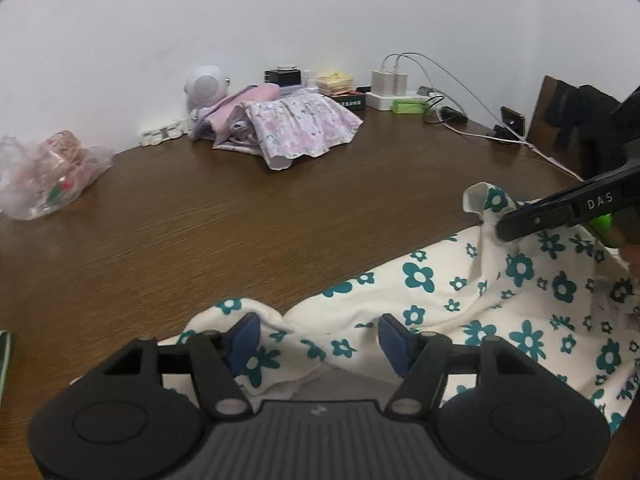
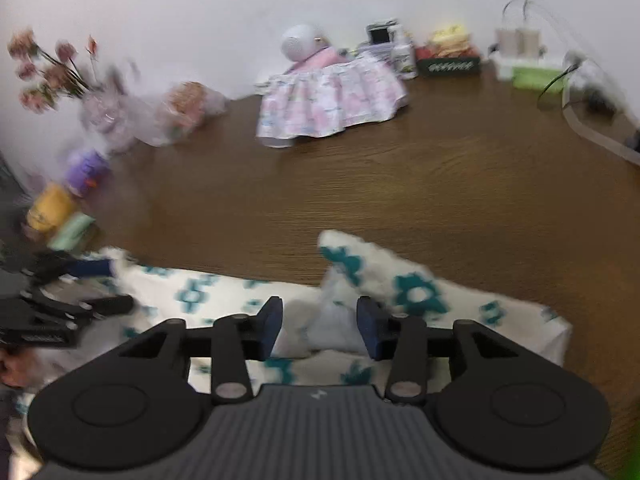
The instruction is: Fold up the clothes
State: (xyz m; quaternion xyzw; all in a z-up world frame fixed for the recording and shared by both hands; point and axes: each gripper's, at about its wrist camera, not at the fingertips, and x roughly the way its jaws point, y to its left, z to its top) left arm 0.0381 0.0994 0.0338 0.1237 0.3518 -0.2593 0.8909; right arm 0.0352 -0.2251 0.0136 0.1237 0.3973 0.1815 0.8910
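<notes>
A white garment with teal flowers (image 1: 420, 280) lies rumpled along the near edge of the brown wooden table (image 1: 240, 208). My left gripper (image 1: 320, 340) hovers over its left end with the jaws wide; the blue pads (image 1: 246, 340) rest at the cloth without pinching it. In the left wrist view, my right gripper (image 1: 516, 226) comes in from the right at a raised corner of the garment. In the blurred right wrist view, my right gripper (image 2: 320, 326) straddles an upright fold of the garment (image 2: 332, 316), with a gap on the left side. My left gripper (image 2: 106, 286) shows at far left.
Folded pink floral clothes (image 1: 296, 128) sit at the back of the table beside a white round speaker (image 1: 206, 84). A plastic bag (image 1: 44, 172) lies at the left. Chargers and cables (image 1: 390, 84) crowd the back right. A vase of flowers (image 2: 100, 112) and small tubs (image 2: 52, 208) stand at the left.
</notes>
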